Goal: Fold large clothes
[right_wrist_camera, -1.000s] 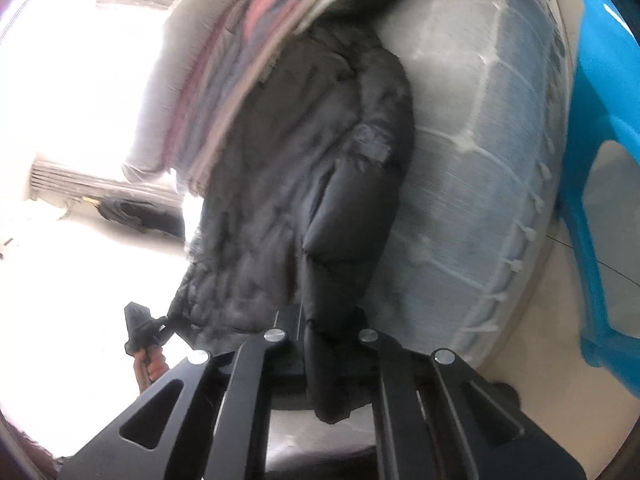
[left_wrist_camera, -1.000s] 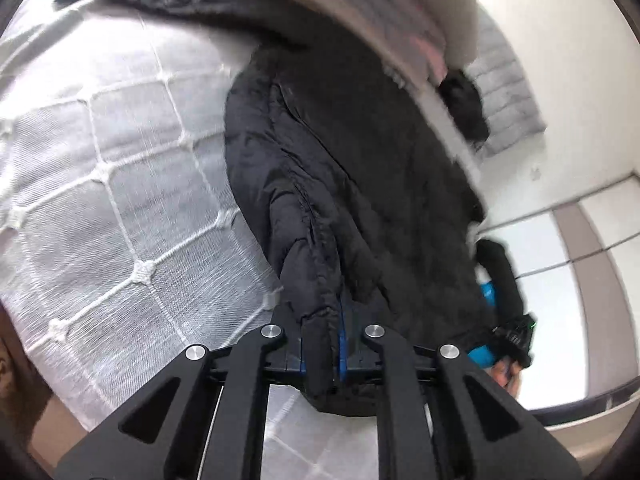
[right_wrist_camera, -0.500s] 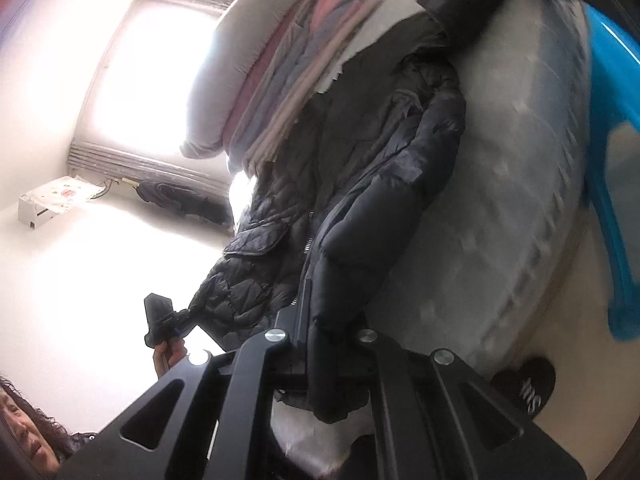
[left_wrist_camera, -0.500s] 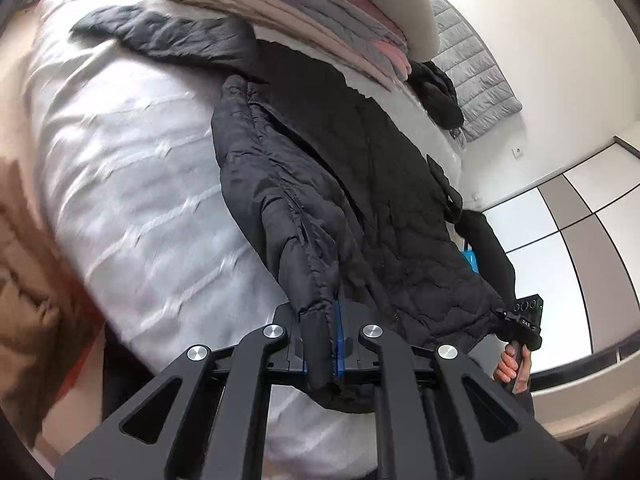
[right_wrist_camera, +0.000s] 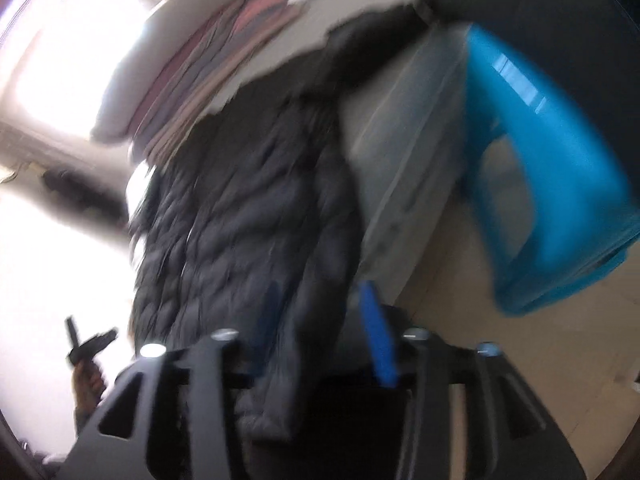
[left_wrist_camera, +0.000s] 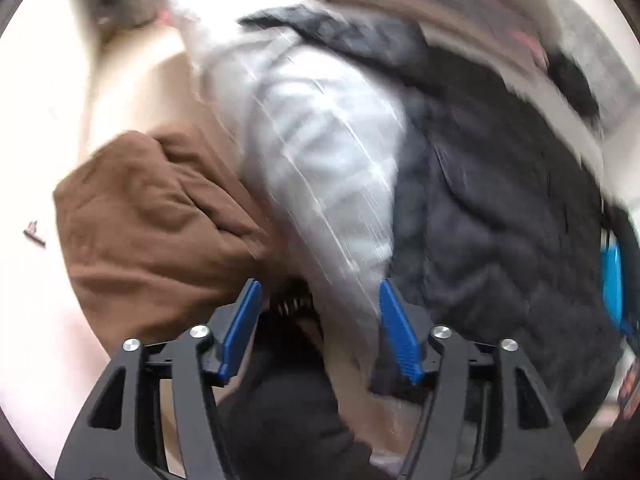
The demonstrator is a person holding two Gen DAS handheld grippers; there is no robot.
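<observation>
my left gripper (left_wrist_camera: 320, 328) with jaws apart and empty, my right gripper (right_wrist_camera: 320, 332) likewise spread, black quilted puffer coat (right_wrist_camera: 248, 232) lying lengthwise on the white quilted bed (left_wrist_camera: 320, 140), hem between my right fingers, crumpled brown fabric (left_wrist_camera: 152, 220) beside the bed, blue plastic stool (right_wrist_camera: 540, 200) at right

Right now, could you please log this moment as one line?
left gripper: open, empty | right gripper: open, coat hem between jaws | coat on bed | views blurred
</observation>
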